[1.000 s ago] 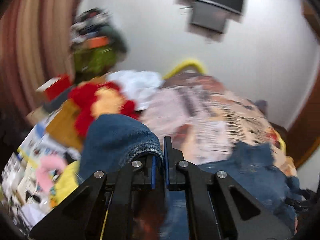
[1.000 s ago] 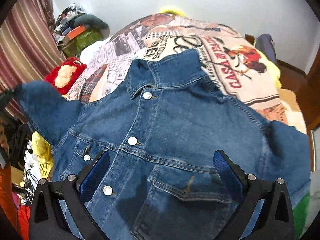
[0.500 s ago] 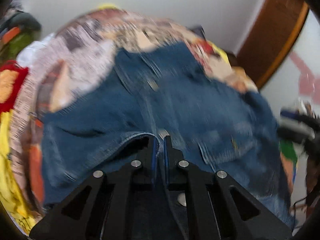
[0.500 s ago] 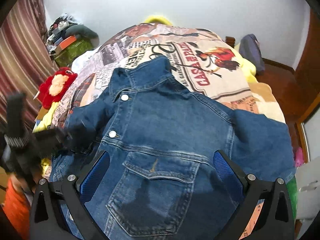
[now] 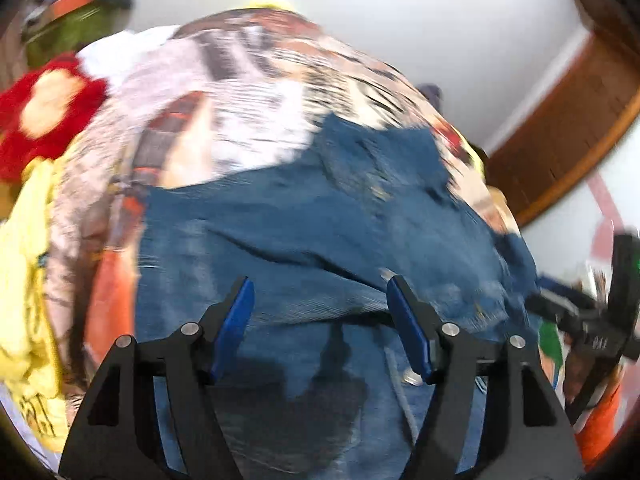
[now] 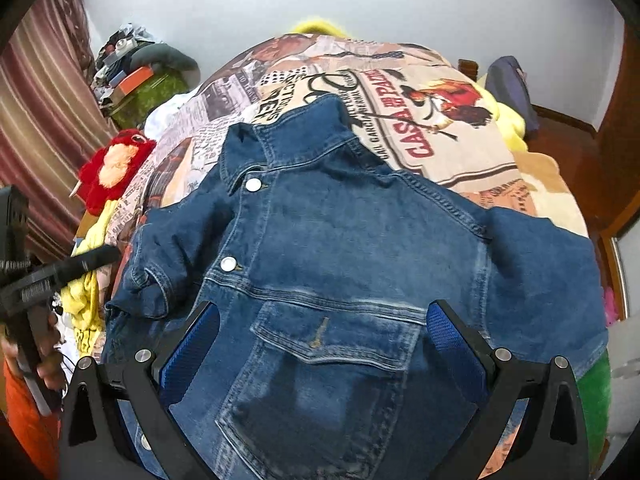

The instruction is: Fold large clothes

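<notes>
— So, where is the jacket (image 6: 340, 248)?

— Spread front-up on the bed (image 6: 460, 148); its collar (image 6: 288, 140) points toward the far wall and its hem lies nearest the cameras; the bed carries a cover printed with newspaper pages and a rooster.

— And the sleeves?

— One sleeve (image 6: 160, 264) is folded in over the front on the left of the right wrist view, its cuff bunched beside the row of silver buttons (image 6: 228, 264); the other sleeve (image 6: 552, 272) lies out flat toward the right edge of the bed.

— What about the left tongs (image 5: 320, 312)?

— Their jaws are opening, with nothing pinched; blue denim lies below and between them, and I see no pad pressing on it; that view is blurred, so finer detail is lost.

— The right tongs (image 6: 324, 332)?

— Wide apart and holding nothing; they hang over the chest pocket (image 6: 332, 340), which shows between the two blue pads (image 6: 196, 344).

— Anything else around the bed?

— A red plush toy (image 6: 116, 168) sits at the left edge next to yellow cloth (image 6: 88, 288); beyond it is a pile of clutter (image 6: 132, 68) by a striped curtain (image 6: 44, 120); a dark bag (image 6: 510, 88) rests near the far right corner.

— Is the person visible?

— Only a hand (image 6: 44, 356) gripping the black handle at the left edge of the right wrist view, with an orange sleeve (image 6: 24, 412) below it.
</notes>
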